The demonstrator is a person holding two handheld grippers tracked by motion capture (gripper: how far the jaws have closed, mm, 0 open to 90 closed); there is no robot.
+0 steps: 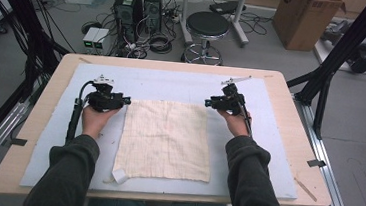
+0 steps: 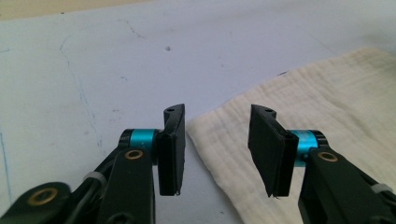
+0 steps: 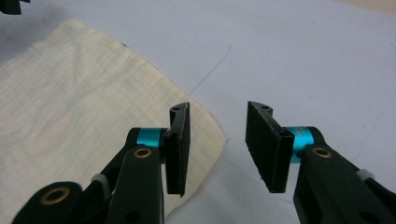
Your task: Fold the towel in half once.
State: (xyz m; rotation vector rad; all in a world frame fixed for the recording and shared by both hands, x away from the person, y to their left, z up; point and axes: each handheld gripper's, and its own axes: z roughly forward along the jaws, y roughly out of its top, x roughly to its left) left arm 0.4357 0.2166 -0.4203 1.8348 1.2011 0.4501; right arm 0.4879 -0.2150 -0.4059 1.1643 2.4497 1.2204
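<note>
Left gripper (image 1: 127,99) sat at the far-left corner of the cream, faintly checked square cloth (image 1: 165,140), jaws pointing right toward it. Left gripper view (image 2: 217,149): jaws partly open, nothing clamped; the cloth (image 2: 299,121) corner lay flat on the pale blue foam mat (image 2: 116,60) between and below the jaws, pads not pressing it. That view also picked up scuffs and thin pen-like lines on the mat, which the high view didn't resolve.

Cloth lay flat mid-desk on the mat (image 1: 268,140), nearer the desk's near edge than the far one. High view had a small white tag (image 1: 119,175) at the cloth's near-left corner, out of frame for both gripper cameras.

Right gripper (image 1: 206,103) sat at the cloth's far-right corner, jaws pointing left. Right gripper view (image 3: 217,147): jaws partly open, empty; one jaw over the cloth (image 3: 84,112) corner, the other over bare mat (image 3: 303,60), edge running between them. Contact with the fabric couldn't be told from there.

High view alone covered the light wooden desk (image 1: 291,100), both dark green sleeves (image 1: 64,173), and the floor clutter beyond the far edge: black round stool (image 1: 207,27), cardboard box (image 1: 304,18).
</note>
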